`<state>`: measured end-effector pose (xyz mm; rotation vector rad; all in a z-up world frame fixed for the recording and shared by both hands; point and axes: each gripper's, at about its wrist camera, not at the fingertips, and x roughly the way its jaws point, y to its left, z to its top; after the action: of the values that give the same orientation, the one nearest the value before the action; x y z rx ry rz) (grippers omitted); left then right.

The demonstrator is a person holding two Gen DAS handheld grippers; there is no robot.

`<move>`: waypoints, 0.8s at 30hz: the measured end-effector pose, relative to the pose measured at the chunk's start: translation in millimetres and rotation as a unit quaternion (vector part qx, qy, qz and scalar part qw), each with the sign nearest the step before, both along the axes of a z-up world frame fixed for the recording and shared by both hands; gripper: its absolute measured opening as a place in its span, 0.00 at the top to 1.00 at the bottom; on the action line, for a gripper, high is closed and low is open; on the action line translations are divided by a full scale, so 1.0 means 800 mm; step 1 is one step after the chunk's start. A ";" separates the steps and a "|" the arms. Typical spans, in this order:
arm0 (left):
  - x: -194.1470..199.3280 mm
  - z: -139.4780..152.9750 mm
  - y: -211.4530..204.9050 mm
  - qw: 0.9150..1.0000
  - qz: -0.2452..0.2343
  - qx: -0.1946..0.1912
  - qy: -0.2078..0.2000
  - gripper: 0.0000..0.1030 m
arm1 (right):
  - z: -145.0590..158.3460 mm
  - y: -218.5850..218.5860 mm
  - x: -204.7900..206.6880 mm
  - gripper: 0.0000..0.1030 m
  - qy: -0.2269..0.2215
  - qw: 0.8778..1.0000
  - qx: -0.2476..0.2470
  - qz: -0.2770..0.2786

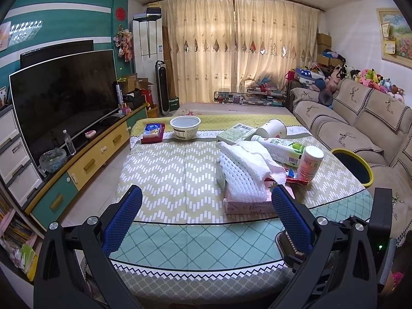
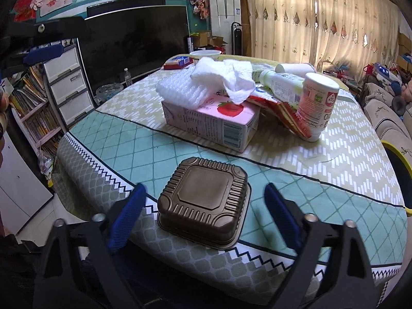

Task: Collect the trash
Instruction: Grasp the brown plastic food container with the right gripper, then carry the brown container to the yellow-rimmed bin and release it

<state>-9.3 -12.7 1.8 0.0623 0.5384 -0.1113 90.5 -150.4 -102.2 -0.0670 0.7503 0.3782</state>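
Here, two tongs, left tongs [image 1: 206, 200] and right tongs [image 2: 204, 198] both spread apart, one brown tray [image 2: 203, 202], one pink carton [image 2: 211, 121].

We are in a home's living room; a large television [image 1: 64, 97] stands on a low cabinet [image 1: 85, 164] along the left wall; a covered sofa [image 1: 360, 126] topped with plush toys [image 1: 373, 77] lines the right; drawn curtains [image 1: 237, 49] close the far end; a cloth-covered table [image 1: 167, 180] fills the middle.

brown ribbed tray [image 2: 203, 203] | pink strawberry carton [image 2: 211, 121] | green-white zigzag tablecloth [image 1: 167, 170] | blue fingers [image 2: 128, 206]
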 end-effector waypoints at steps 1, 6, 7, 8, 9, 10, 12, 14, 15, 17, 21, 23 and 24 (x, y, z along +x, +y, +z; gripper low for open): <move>0.001 -0.001 -0.001 1.000 0.000 0.000 0.001 0.04 | -0.001 0.000 0.001 0.31 0.002 1.000 -0.002 0.001; 0.002 -0.002 -0.001 1.000 0.000 0.001 0.002 0.04 | 0.000 -0.001 0.000 0.37 0.000 1.000 0.002 0.004; 0.003 -0.003 -0.001 1.000 -0.001 0.002 0.003 0.04 | 0.001 -0.003 0.000 0.37 -0.001 1.000 0.007 0.004; 0.003 -0.003 -0.001 1.000 -0.001 0.001 0.003 0.04 | 0.004 -0.005 -0.001 0.38 -0.003 1.000 0.012 0.005; 0.003 -0.003 -0.001 1.000 -0.001 0.001 0.003 0.04 | 0.006 -0.007 -0.002 0.38 -0.005 1.000 0.013 0.005; 0.003 -0.003 -0.001 1.000 -0.002 0.001 0.003 0.04 | 0.009 -0.009 -0.004 0.38 -0.008 1.000 0.015 0.005; 0.004 -0.004 -0.003 1.000 -0.002 0.002 0.004 0.04 | 0.018 -0.017 -0.008 0.38 -0.016 1.000 0.024 0.002; 0.005 -0.005 -0.004 1.000 -0.004 0.002 0.006 0.04 | 0.026 -0.024 -0.012 0.38 -0.021 0.999 0.032 0.000; 0.005 -0.005 -0.004 1.000 -0.005 0.002 0.007 0.04 | 0.029 -0.028 -0.013 0.38 -0.024 0.999 0.034 -0.003; 0.007 -0.006 -0.008 1.000 -0.007 0.003 0.009 0.04 | 0.036 -0.038 -0.015 0.38 -0.031 0.999 0.036 -0.012; 0.011 -0.006 -0.013 1.000 -0.012 0.003 0.013 0.04 | 0.047 -0.070 -0.014 0.38 -0.038 0.997 0.048 -0.041; 0.015 -0.006 -0.015 1.000 -0.014 0.002 0.015 0.04 | 0.053 -0.095 -0.012 0.38 -0.044 0.996 0.049 -0.066; 0.015 -0.006 -0.016 1.000 -0.015 0.001 0.016 0.04 | 0.056 -0.106 -0.012 0.38 -0.046 0.995 0.051 -0.077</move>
<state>3.1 -25.7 -3.4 0.0713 0.5692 -0.1411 80.8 -235.3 -57.3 0.0685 0.6392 0.2629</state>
